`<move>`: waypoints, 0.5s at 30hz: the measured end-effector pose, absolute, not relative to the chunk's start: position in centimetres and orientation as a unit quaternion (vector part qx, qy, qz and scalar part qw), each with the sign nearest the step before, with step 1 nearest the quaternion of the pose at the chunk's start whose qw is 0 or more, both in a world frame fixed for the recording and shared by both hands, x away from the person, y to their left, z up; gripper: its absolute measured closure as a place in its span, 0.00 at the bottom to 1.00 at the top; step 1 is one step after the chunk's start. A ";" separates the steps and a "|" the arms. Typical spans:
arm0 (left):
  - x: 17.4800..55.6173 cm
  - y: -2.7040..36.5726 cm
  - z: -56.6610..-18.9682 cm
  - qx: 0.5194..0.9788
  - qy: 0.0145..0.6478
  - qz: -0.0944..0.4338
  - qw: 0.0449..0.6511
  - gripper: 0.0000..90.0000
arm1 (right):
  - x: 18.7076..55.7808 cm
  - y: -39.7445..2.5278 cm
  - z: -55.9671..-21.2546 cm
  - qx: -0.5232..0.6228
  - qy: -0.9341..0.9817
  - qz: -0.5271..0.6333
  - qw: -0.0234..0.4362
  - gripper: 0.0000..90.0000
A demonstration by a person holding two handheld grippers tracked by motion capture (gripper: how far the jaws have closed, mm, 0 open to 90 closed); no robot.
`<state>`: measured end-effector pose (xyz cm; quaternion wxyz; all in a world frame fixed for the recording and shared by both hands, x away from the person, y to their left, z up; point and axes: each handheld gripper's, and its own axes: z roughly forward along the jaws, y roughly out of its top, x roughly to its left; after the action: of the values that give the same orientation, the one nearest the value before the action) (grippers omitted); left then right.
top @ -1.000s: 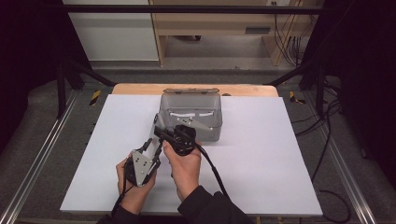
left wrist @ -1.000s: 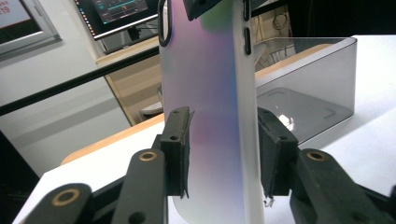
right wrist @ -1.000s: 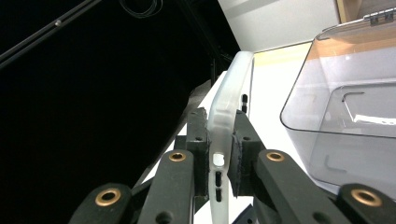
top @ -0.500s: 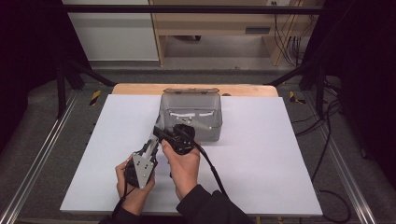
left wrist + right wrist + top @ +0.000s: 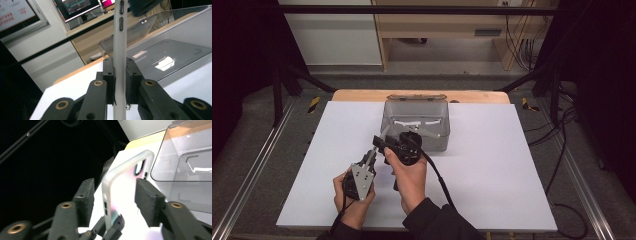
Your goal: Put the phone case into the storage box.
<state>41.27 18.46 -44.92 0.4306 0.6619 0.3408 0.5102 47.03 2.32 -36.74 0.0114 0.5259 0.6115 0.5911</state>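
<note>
High view: a person's two hands work at a white surface (image 5: 492,170), just in front of a clear plastic box (image 5: 416,125) with its lid open. The left gripper (image 5: 373,150) has its jaws clamped on a white phone case (image 5: 118,62), holding it on edge above the surface, near the box's front left corner. In the left gripper view the case rises straight up between the pads (image 5: 110,82), its side button slots showing near the top. The right gripper (image 5: 113,198), seen in its own view, has its jaws spread wide on either side of the case's rounded corner, neither pad touching it. The camera cutout (image 5: 139,167) lies just below that corner, and the box stands close behind.
</note>
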 end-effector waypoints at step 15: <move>41.9 20.0 -44.8 0.648 0.395 0.459 0.462 0.90 | 47.2 0.7 -37.3 0.498 0.647 0.572 0.078 0.41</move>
<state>41.93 20.05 -44.77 0.4617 0.6477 0.3953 0.4594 47.18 0.73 -37.32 0.0784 0.4978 0.6472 0.5720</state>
